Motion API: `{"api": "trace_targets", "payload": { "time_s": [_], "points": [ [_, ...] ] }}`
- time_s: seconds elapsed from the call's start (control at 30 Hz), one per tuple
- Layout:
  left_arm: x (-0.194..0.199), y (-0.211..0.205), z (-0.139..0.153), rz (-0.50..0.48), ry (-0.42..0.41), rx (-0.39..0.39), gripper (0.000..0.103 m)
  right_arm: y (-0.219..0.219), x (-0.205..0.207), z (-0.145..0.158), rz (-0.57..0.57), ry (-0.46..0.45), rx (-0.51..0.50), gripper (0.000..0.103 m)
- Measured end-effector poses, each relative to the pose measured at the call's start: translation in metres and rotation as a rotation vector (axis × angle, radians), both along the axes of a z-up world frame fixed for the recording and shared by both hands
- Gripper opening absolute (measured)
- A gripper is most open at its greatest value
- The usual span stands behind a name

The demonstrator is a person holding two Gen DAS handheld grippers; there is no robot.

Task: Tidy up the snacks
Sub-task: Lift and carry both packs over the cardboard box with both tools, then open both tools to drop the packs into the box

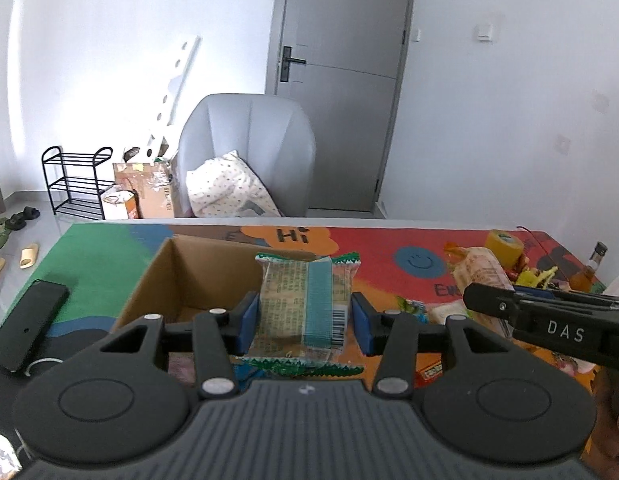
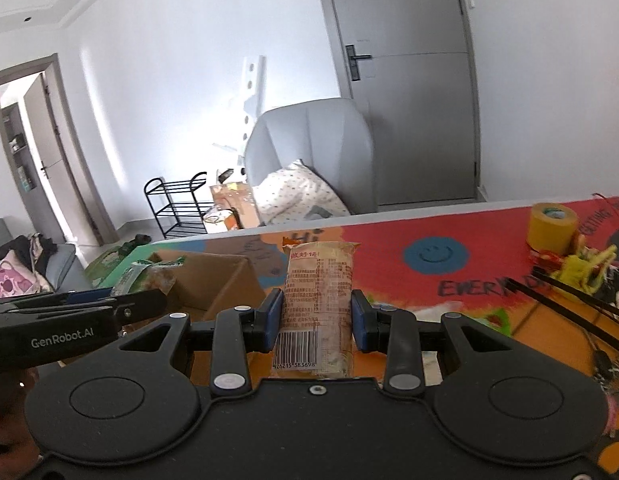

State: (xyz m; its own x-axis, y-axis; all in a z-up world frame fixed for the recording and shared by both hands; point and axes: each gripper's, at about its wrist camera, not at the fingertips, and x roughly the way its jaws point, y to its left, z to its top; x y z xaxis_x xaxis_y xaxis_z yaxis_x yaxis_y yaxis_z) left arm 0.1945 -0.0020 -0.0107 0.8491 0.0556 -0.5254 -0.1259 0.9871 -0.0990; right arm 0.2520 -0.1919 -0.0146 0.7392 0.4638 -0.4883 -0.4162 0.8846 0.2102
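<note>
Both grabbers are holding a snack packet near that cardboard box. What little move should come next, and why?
Probably carry the left gripper forward over the cardboard box and let go. Its jaws clamp the green-edged packet just before the open box; the right gripper holds the orange packet and can follow.

Cardboard box point(image 1: 177, 280) interior partly behind green-edged packet point(image 1: 297, 304)

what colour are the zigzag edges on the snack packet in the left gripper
Green, clearest in the left wrist view on the snack packet.
</note>
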Motion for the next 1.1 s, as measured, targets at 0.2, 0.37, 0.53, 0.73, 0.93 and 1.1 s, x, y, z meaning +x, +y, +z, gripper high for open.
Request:
{"api": "trace_targets", "payload": {
  "time_s": [0.2,0.37,0.53,0.73,0.93,1.1],
  "points": [
    [-0.004,0.021,-0.001,0.039,0.0,-0.008,0.047,0.02,0.003,0.001,0.023,-0.003,0.0,0.034],
    [-0.006,0.039,-0.003,0.072,0.002,-0.017,0.047,0.038,0.006,0.001,0.053,-0.001,-0.004,0.034],
    [-0.003,0.053,-0.008,0.093,0.006,-0.028,0.047,0.056,0.009,-0.001,0.08,0.008,-0.011,0.034],
    [0.004,0.063,-0.015,0.085,0.024,-0.055,0.048,0.077,0.014,-0.001,0.113,0.012,-0.021,0.034],
    [0.007,0.069,-0.019,0.078,0.035,-0.07,0.057,0.09,0.021,-0.002,0.136,0.035,0.01,0.034],
    [0.0,0.079,-0.019,0.107,0.018,-0.094,0.082,0.093,0.021,-0.003,0.136,0.047,0.048,0.036]
  ]
}}
